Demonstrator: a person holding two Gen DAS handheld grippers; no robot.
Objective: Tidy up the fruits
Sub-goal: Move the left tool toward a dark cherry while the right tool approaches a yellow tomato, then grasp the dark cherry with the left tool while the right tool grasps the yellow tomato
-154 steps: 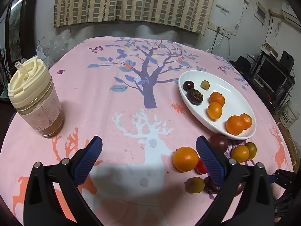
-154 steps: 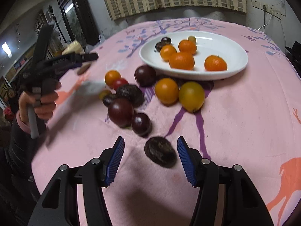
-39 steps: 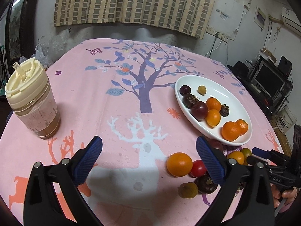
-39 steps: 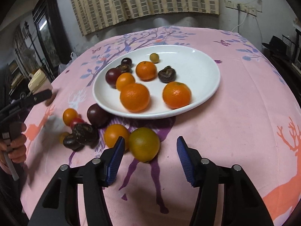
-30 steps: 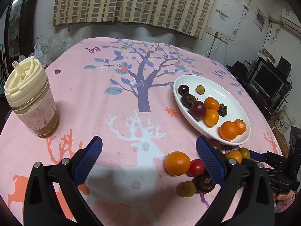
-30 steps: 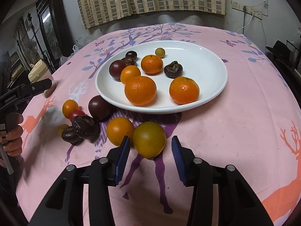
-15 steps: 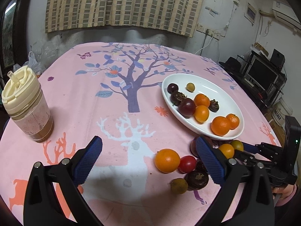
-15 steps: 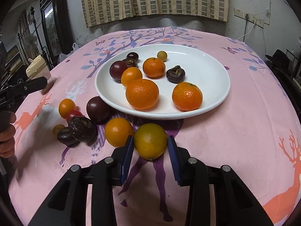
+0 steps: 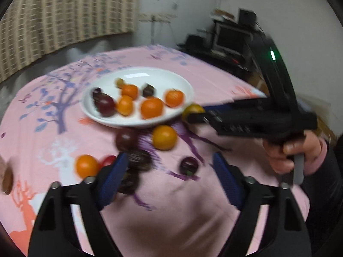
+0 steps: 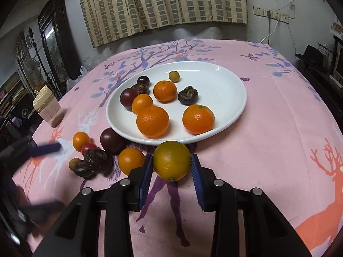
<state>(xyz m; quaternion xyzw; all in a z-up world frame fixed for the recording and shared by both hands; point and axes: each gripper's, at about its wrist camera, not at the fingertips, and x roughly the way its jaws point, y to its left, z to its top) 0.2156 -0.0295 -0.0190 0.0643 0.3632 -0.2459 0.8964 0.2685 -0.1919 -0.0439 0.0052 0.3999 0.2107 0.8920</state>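
A: Why is the right claw [image 10: 171, 169] sitting so close to the white plate [image 10: 235, 98]?

B: It is closed on the greenish-yellow citrus [image 10: 171, 160], both blue pads against its sides, just at the plate's near rim. I judge that fruit goes onto the plate next, so a grip near the rim keeps the carry short.

A: And the rest of the fruit?

B: Five oranges and tangerines, plums and two dark wrinkled fruits already lie on the plate. Still on the pink counter [image 10: 278, 128], left of the claw, are a small orange [image 10: 131, 160], a dark plum [image 10: 111, 138], a cluster of wrinkled dark fruits [image 10: 96, 163] and a smaller orange [image 10: 81, 140].

A: What about the left claw [image 9: 171, 175]?

B: Its jaws have just been narrowing but stand open, gripping nothing. A small dark fruit [image 9: 189, 165] lies on the counter between them, untouched; the view is blurred. It seems aimed there to take the leftovers.
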